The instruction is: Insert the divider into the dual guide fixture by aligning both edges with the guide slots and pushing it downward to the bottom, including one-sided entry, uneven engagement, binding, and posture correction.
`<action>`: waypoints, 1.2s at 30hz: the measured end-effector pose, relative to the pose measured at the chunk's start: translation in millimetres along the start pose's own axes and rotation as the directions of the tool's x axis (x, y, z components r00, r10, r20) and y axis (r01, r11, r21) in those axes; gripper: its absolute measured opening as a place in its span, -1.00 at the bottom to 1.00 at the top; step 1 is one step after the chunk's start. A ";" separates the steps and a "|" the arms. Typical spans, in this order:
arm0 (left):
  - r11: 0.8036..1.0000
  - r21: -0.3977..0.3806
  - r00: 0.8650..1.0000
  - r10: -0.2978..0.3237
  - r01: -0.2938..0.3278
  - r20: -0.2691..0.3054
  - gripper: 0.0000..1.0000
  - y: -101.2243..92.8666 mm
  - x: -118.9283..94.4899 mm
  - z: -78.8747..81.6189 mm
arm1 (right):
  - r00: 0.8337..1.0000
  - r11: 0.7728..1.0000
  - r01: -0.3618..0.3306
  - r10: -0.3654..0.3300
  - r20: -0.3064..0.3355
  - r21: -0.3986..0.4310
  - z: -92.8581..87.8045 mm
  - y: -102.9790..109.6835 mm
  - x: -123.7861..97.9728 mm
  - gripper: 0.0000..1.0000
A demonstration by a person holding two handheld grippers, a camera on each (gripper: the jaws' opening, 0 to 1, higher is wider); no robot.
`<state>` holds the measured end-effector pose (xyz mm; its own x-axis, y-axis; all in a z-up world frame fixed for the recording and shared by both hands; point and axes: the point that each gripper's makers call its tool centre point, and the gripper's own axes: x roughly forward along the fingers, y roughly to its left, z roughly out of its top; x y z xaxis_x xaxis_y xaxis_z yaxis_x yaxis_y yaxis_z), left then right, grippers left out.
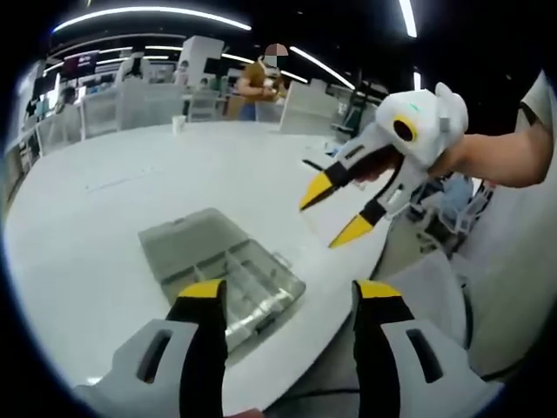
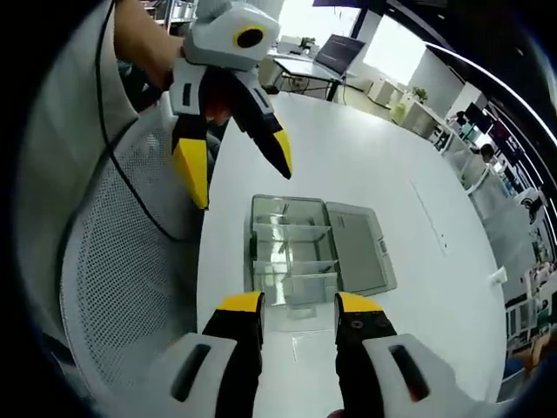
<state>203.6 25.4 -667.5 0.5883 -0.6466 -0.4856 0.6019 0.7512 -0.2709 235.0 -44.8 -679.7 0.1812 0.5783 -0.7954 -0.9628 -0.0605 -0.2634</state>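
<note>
We are viewing the large white table (image 2: 374,165) carrying the clear plastic compartment box (image 2: 291,261) with its hinged lid (image 2: 357,244) lying open, while our left gripper (image 2: 233,155) and right gripper (image 1: 342,209) are hovering above it, jaws spread and empty; we cannot tell where the divider is.

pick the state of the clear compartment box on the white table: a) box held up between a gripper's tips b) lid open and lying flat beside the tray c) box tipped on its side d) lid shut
b: the clear compartment box rests on the white table with its lid folded out flat next to the divided tray, and both hand-held grippers, left and right, hang open above it, holding nothing.
</note>
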 end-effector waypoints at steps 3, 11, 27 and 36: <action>1.000 -0.004 1.000 -0.001 0.001 0.004 0.09 0.0 0.9 2.5 | 1.000 1.000 0.003 -0.003 0.009 -0.006 4.9 -0.3 -0.6 -0.45; 1.000 -0.011 1.000 -0.002 0.002 0.014 0.03 0.4 3.9 9.8 | 0.999 1.000 0.014 -0.014 0.034 -0.025 19.0 0.4 -3.0 -0.45; 0.998 -0.062 0.998 -0.003 0.007 0.063 -0.17 0.6 4.7 27.5 | 0.998 0.998 0.031 -0.028 0.062 -0.062 38.1 4.2 -9.4 -0.45; 0.988 -0.152 0.995 -0.008 0.023 0.101 -0.30 2.5 4.8 37.6 | 0.997 0.996 0.035 -0.029 0.072 -0.081 46.0 5.5 -8.0 -0.45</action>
<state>228.3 19.1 -639.2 0.6350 -0.6625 -0.3973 0.5265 0.7476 -0.4049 219.0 -12.3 -649.7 0.1942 0.6370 -0.7460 -0.9364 -0.1062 -0.3345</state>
